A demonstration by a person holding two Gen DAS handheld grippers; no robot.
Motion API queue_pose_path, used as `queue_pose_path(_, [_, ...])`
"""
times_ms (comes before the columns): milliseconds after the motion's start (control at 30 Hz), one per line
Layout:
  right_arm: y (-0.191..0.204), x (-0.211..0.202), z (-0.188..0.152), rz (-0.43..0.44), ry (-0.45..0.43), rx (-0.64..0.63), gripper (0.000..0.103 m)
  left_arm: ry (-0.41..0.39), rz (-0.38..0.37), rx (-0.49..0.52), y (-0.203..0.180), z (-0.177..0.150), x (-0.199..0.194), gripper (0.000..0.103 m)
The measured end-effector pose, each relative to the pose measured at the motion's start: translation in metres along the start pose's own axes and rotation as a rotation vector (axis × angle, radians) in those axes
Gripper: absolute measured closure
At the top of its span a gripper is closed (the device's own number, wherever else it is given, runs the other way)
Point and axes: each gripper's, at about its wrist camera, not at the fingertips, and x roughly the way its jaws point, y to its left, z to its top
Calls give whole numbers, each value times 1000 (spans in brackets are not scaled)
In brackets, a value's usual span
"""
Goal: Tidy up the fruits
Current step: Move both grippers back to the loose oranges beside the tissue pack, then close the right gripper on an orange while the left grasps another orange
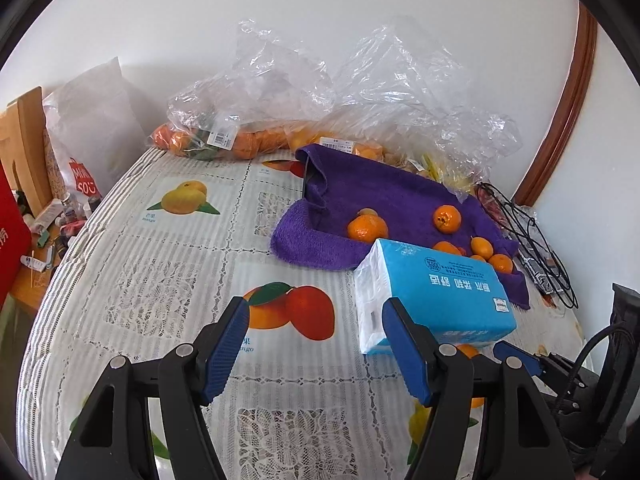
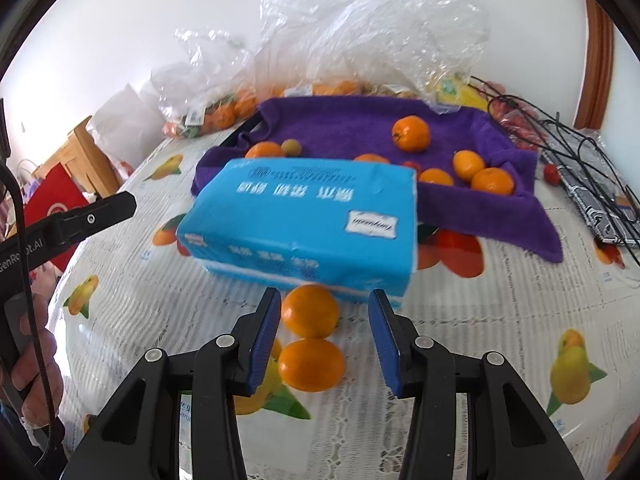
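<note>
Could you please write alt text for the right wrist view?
The open right gripper hovers over two loose oranges on a fruit-print tablecloth, just before a blue tissue pack. Behind it, a purple towel holds more oranges, with clear plastic bags by the wall.

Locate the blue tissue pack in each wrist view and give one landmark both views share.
Left wrist: the tissue pack sits right of centre, just beyond the right finger of the left gripper.
Right wrist: it fills the centre, just beyond two oranges ahead of the right gripper.
Shared landmark: the purple towel directly behind the pack.
</note>
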Motion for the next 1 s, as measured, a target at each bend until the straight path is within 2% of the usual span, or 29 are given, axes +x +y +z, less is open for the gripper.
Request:
queue_pose_path(267, [6,24,-3,-32,52,-26,61,32,-37,-37,10,-4,8,36])
queue_pose_path(367, [7,28,-4,-24,66,-24,67,39,-34,-31,10,-6,11,36])
queue_pose_path(733, [12,0,3,20,-25,-27,67,54,-40,-30,7,-9,11,36])
queue_pose_path(900, [0,-21,3,7,-72,-12,67,75,-63,16,-10,-15,10,36])
queue_pose_path(1000, [-14,-32,0,-30,-97,-4,67,84,-77,57,-26,-20,9,36])
